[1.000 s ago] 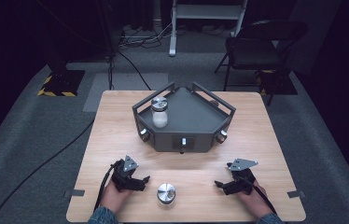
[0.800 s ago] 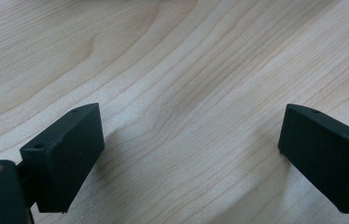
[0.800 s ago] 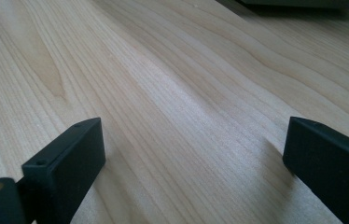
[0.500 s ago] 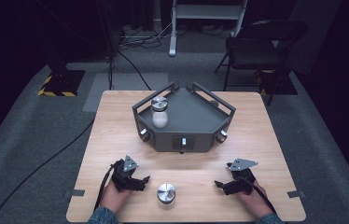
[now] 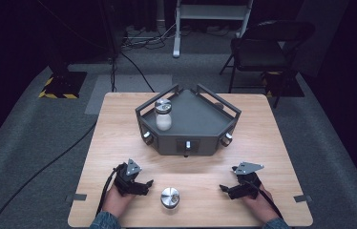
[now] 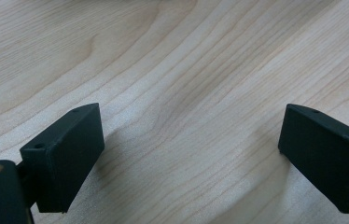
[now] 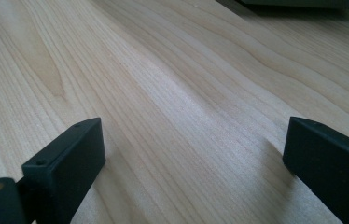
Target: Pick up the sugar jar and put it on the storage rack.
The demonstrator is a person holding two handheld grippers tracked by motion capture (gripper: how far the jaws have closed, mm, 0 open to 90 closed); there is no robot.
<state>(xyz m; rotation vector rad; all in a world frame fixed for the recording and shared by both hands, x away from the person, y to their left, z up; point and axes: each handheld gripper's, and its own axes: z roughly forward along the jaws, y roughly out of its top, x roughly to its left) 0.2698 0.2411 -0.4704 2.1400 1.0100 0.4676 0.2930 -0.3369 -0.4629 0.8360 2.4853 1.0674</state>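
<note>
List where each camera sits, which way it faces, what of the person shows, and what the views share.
High view: above the person's side, looking forward and down on the table; both hands, left gripper, right gripper.
Left gripper view: on that gripper, low over the wood; its open jaws.
Right gripper view: likewise, with the tray's edge ahead.
Shared: the tabletop's wood.

Your left gripper (image 6: pixel 189 154) looks down along its two black jaws, which stand wide apart with nothing between them, low over the pale wooden table (image 6: pixel 177 70), whose grain runs slantwise and where each jaw casts a soft shadow.
</note>
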